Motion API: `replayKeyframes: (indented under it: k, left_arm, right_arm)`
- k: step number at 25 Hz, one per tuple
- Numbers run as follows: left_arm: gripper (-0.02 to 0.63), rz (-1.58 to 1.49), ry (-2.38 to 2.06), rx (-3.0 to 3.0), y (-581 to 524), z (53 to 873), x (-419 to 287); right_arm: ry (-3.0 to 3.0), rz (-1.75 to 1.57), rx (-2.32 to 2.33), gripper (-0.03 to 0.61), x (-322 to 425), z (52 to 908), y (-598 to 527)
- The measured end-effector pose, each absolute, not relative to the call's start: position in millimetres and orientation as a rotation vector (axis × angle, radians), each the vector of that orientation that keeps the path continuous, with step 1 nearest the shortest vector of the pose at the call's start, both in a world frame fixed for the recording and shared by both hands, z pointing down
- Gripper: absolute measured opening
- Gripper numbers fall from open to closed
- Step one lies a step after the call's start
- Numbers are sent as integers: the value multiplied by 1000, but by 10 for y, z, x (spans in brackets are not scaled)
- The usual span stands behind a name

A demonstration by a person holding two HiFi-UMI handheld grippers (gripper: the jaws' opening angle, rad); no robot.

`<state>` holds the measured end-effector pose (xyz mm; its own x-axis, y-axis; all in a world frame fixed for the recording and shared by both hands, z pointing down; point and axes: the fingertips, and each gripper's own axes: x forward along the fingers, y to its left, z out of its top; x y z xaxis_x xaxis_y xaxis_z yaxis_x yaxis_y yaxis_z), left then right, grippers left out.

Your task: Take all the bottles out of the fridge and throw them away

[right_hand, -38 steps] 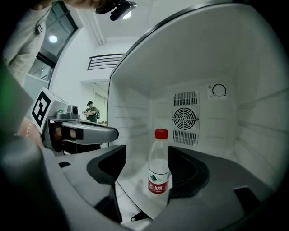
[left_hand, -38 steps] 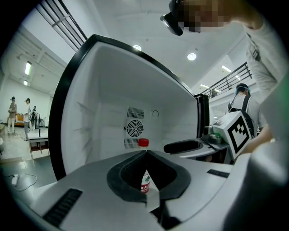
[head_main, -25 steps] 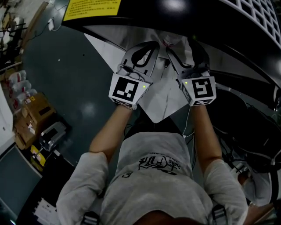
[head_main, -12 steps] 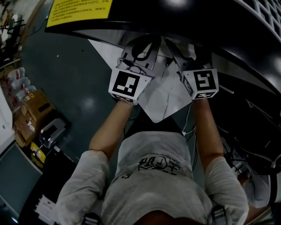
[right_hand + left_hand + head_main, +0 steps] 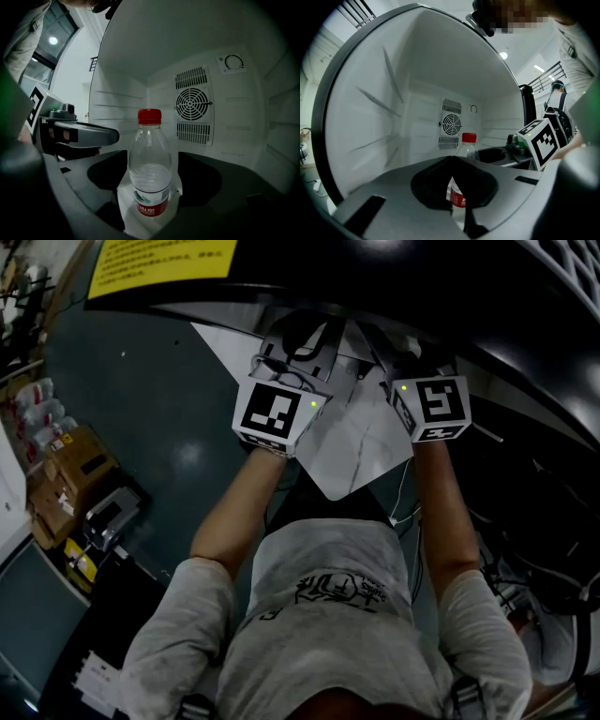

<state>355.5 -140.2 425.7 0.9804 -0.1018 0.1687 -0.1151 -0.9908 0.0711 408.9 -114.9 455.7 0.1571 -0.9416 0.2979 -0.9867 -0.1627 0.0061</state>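
head view: both arms reach forward into the open fridge (image 5: 422, 296). the left gripper (image 5: 302, 341) sits at 11 o'clock of the frame and the right gripper (image 5: 394, 351) at 1 o'clock, side by side and level with each other. what they reach for is hidden under the dark fridge top.

left gripper view: the jaws are closed, tips meeting, with nothing held. a red-capped bottle (image 5: 467, 146) stands upright beyond the tips at about 1 o'clock, and its label shows through the slit behind them. it stands apart from these jaws, in front of the fan grille (image 5: 451, 125) on the back wall. the right gripper comes in from 3 o'clock, closer to the bottle's line.

right gripper view: the jaws have just been opening and now stand wide apart. the bottle rises dead ahead at 12 o'clock, in the gap between them, on the white fridge floor. its long axis is vertical, cap up, and the pads do not look to be pressing on it. the left gripper lies off at 9 o'clock.

judgement: the right gripper is the better placed. the bottle sits centred in its open jaws, so a straight push forward and a close across the label band should take it.
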Motion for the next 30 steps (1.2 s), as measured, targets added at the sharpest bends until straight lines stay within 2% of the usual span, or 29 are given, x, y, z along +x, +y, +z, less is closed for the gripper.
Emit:
replayKeyframes:
  k: [30]
  left_arm:
    - [12,224,-200,3055,-1305,4042,3423]
  right_arm:
    - [-1934,275,2198,298,3942,4277,-998]
